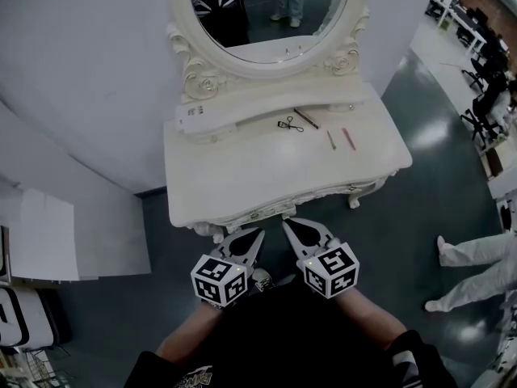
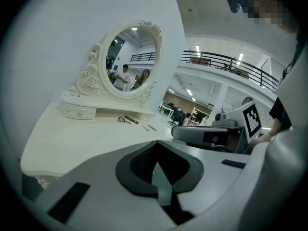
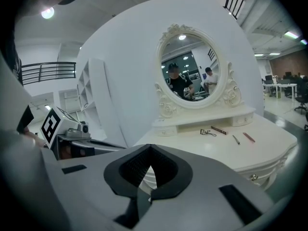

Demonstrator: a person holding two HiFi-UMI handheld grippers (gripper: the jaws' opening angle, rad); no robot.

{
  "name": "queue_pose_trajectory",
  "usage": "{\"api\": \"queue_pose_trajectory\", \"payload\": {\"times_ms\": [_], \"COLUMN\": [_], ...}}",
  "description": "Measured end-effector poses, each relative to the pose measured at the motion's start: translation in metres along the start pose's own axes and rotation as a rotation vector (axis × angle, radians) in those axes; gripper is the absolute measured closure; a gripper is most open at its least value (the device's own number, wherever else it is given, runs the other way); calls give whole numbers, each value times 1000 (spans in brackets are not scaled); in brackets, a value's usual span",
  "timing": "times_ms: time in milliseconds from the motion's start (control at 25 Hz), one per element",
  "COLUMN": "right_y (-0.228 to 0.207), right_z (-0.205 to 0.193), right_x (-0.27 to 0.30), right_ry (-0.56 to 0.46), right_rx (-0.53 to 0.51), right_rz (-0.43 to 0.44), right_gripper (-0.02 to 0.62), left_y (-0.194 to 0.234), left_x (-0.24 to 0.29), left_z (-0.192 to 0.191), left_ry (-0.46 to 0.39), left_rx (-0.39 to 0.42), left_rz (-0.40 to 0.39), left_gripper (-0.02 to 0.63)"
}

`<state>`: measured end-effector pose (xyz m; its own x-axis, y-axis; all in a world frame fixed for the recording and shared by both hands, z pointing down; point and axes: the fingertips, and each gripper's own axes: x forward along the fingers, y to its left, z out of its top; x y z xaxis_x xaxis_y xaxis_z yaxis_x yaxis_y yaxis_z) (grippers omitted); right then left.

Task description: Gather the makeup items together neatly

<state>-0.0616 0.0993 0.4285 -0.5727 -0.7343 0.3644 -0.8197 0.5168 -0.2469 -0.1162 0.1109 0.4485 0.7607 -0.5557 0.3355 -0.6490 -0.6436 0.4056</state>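
Note:
On the white dressing table (image 1: 234,172) lie an eyelash curler (image 1: 289,124), a dark stick (image 1: 306,119), a thin greenish pencil (image 1: 331,140) and a pink pencil (image 1: 348,138), spread along the back right of the top. The right gripper view shows the same curler (image 3: 208,132), stick (image 3: 219,130) and pencils (image 3: 236,139). My left gripper (image 1: 260,233) and right gripper (image 1: 285,224) hang side by side in front of the table's near edge, well short of the items. Both are shut with nothing between the jaws.
An oval mirror (image 1: 266,14) in an ornate frame stands at the table's back, above a raised shelf with a small drawer (image 1: 202,120). A person's legs in white trousers (image 1: 477,253) are at the right. White boards (image 1: 56,233) lean at the left.

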Motion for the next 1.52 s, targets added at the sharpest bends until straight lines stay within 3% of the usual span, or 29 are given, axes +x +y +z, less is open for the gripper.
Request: {"api": "queue_pose_trajectory", "payload": {"times_ms": [520, 1520], "right_y": [-13, -160], "right_z": [-2, 42], "right_x": [5, 20], "right_ry": [12, 33], "right_rx": [22, 42], "right_rz": [-7, -83], "right_gripper": [567, 566], "left_y": [2, 10], "left_x": [7, 111], "left_z": [2, 46], "left_ry": [-4, -8], "left_rx": [-15, -50], "left_rz": [2, 39], "left_gripper": [598, 598]}}
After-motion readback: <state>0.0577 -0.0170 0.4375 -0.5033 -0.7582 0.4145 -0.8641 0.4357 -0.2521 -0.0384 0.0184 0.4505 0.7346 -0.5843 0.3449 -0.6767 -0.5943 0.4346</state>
